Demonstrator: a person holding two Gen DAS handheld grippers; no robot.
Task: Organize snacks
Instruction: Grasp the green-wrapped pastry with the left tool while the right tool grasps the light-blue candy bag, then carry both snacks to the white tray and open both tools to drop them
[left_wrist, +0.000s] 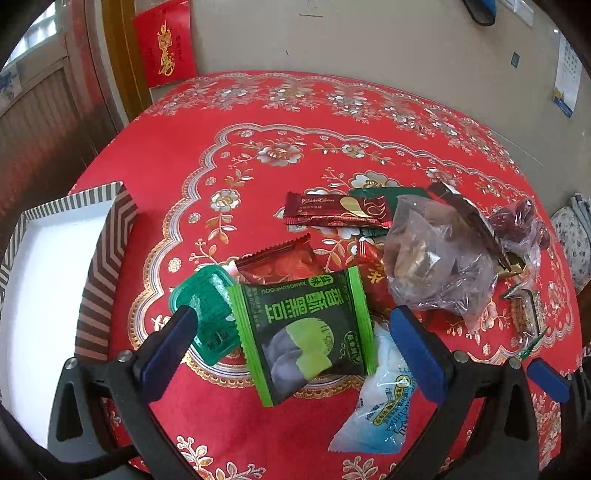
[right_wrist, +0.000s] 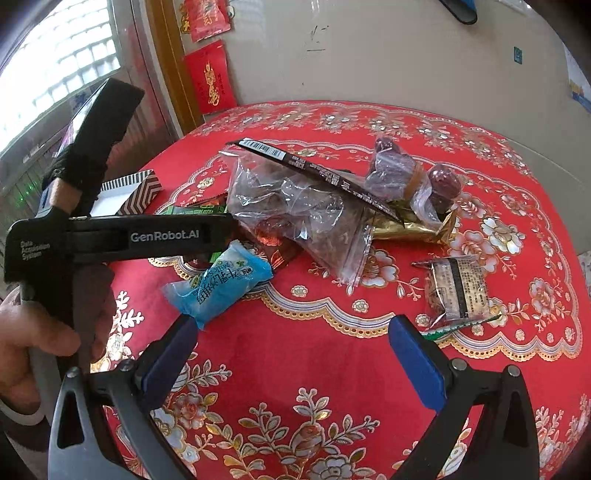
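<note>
A pile of snacks lies on the red flowered tablecloth (left_wrist: 258, 129). My left gripper (left_wrist: 291, 314) is open above a green-and-black snack packet (left_wrist: 306, 328), which lies between its fingers; a teal jelly cup (left_wrist: 207, 314) is by the left finger. A light blue packet (left_wrist: 380, 398) lies below right; it also shows in the right wrist view (right_wrist: 221, 284). A striped box (left_wrist: 55, 277) with a white inside stands at the left. My right gripper (right_wrist: 291, 332) is open and empty over bare cloth, with a small clear-wrapped snack (right_wrist: 458, 288) by its right finger.
Red wrapped bars (left_wrist: 336, 210), a clear plastic bag (left_wrist: 439, 258) and wrapped red dates (right_wrist: 413, 173) crowd the table's middle. A gold packet (right_wrist: 410, 229) lies under the bag. The left gripper's body (right_wrist: 122, 236) and the hand on it fill the left of the right wrist view.
</note>
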